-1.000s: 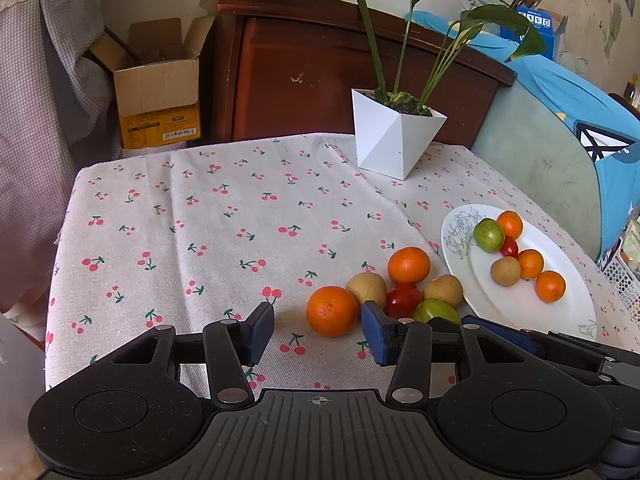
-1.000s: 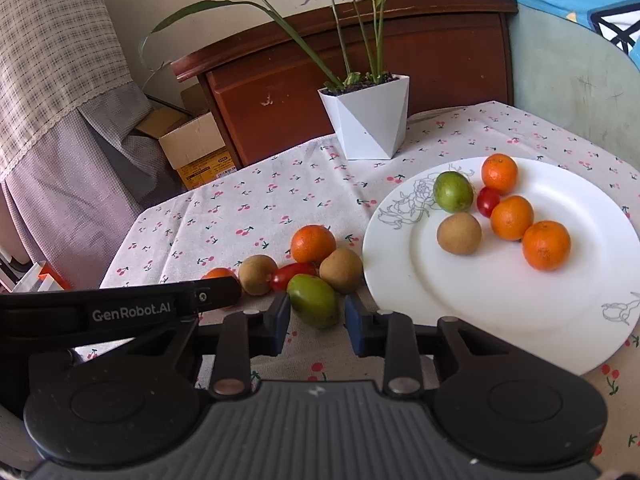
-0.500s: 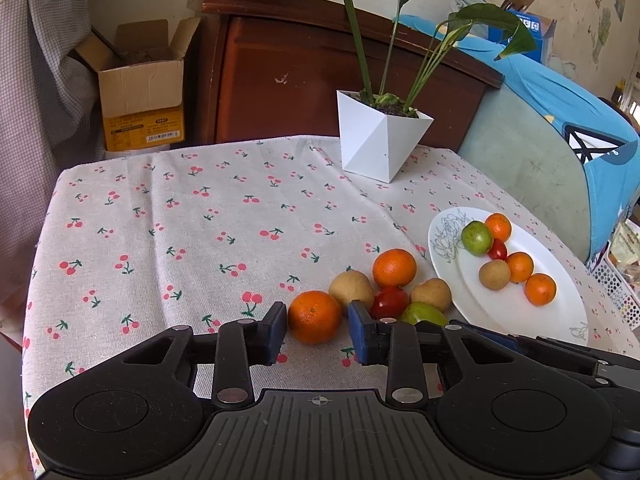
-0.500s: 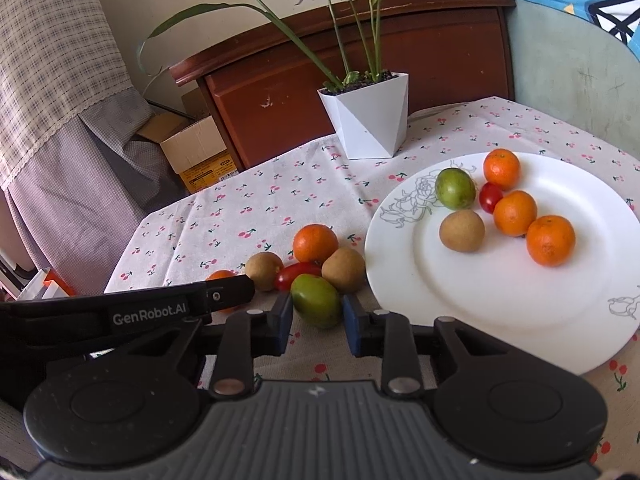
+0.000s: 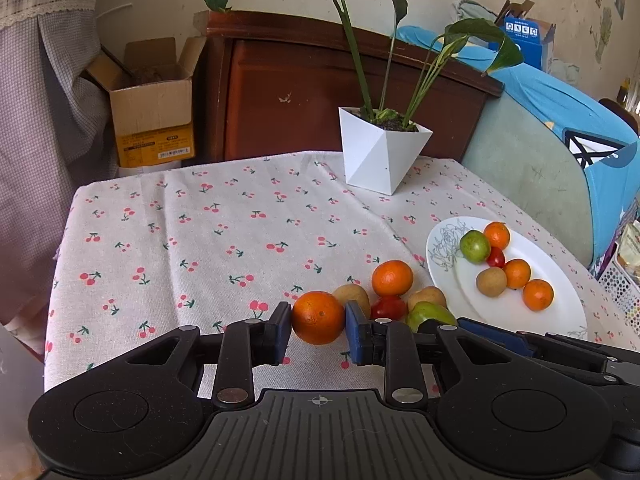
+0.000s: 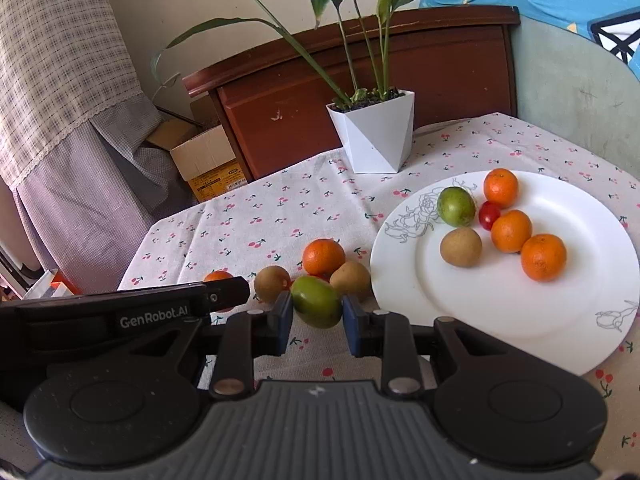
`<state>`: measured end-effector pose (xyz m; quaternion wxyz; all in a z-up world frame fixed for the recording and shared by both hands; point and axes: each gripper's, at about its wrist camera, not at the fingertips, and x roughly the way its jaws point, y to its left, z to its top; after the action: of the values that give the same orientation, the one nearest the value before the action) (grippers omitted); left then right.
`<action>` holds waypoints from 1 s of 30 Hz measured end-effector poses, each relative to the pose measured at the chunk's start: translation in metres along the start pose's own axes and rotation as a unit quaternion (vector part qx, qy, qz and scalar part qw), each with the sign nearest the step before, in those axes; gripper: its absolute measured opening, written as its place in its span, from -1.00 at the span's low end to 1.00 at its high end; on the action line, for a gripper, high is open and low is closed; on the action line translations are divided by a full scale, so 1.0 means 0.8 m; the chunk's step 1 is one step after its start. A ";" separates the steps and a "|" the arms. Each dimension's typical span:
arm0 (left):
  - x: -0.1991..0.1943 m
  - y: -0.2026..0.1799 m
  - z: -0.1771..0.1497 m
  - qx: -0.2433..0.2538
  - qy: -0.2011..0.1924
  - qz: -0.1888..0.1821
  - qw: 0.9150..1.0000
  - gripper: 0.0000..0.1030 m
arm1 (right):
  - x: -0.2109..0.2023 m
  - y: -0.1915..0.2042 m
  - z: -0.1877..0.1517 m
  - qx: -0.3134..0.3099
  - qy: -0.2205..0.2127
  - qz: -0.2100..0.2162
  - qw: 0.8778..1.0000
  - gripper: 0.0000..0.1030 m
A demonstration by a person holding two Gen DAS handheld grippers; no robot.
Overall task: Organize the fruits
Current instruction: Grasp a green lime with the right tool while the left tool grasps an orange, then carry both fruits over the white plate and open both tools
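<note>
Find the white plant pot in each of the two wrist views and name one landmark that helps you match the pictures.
Left wrist view: the pot stands right of centre in the upper half, at the far edge of the tablecloth.
Right wrist view: the pot stands just right of centre, above the middle, beyond the plate.
Shared landmark: the plate of fruit, nearer the camera than the pot and to its right in both.

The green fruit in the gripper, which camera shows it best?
The right wrist view: the green fruit sits whole between the right gripper pads. The left wrist view shows only its top, behind gripper parts.
</note>
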<state>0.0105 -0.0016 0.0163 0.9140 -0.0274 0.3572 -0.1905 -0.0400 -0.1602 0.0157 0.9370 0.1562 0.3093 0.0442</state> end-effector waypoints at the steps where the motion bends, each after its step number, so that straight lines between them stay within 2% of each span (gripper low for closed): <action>1: -0.003 -0.001 0.001 0.000 -0.002 0.000 1.000 -0.49 | -0.002 0.000 0.001 -0.001 -0.002 0.000 1.000 -0.48; 9: -0.020 -0.011 0.008 -0.002 -0.014 -0.004 1.000 -0.49 | -0.022 -0.005 0.006 0.000 -0.017 -0.011 1.000 -0.48; 14: -0.027 -0.028 0.013 0.000 -0.023 -0.020 1.000 -0.49 | -0.039 -0.022 0.013 0.015 -0.032 -0.030 0.999 -0.48; 20: -0.026 -0.060 0.014 0.013 -0.024 -0.047 0.999 -0.49 | -0.060 -0.053 0.018 0.046 -0.054 -0.065 0.995 -0.48; 30: -0.011 -0.104 0.006 0.035 -0.011 -0.078 0.996 -0.49 | -0.076 -0.105 0.013 0.113 -0.065 -0.117 0.984 -0.48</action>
<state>-0.0194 -0.0754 0.0413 0.9006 -0.0250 0.3374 -0.2730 -0.0841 -0.2533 0.0313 0.9300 0.2267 0.2670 -0.1114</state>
